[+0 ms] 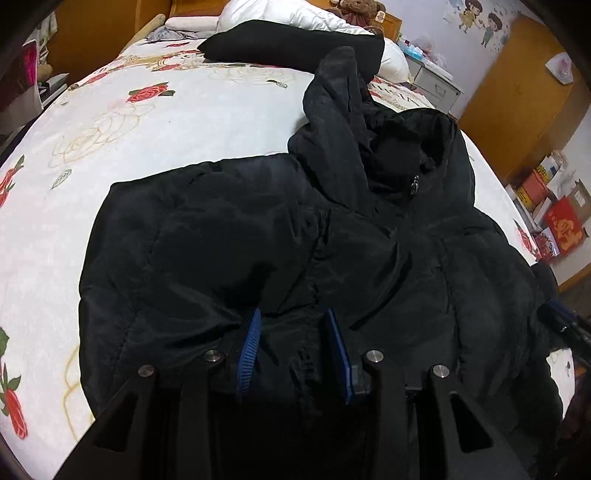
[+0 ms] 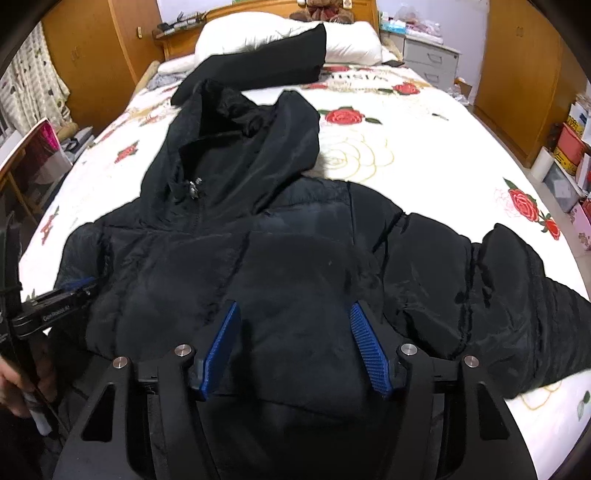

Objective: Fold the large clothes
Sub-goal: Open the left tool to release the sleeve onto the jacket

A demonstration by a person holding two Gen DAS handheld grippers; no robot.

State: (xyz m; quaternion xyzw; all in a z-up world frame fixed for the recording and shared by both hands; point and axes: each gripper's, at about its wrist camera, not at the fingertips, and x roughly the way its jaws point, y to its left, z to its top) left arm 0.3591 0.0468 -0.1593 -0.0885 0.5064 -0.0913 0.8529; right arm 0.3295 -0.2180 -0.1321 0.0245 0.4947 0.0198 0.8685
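Rose-print bed (image 2: 424,155): black hooded jacket (image 2: 295,266) lengthwise, hood toward headboard (image 2: 280,8).

The left tool (image 2: 79,286) bears small print, seemingly "GenRobot.AI".

The black jacket (image 2: 295,258) has its hem hidden under both claws, and its sleeve tip is cut off.

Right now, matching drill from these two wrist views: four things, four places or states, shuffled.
Things:
1. black puffer jacket
2. hood
3. teddy bear
4. right claw

Places or states:
A. up at the headboard
B. pads apart, above the jacket's lower front
C. bunched, toward the pillows
D. spread front-up on the floral bedspread

Pairs: 1-D, 2-C, 3-A, 4-B
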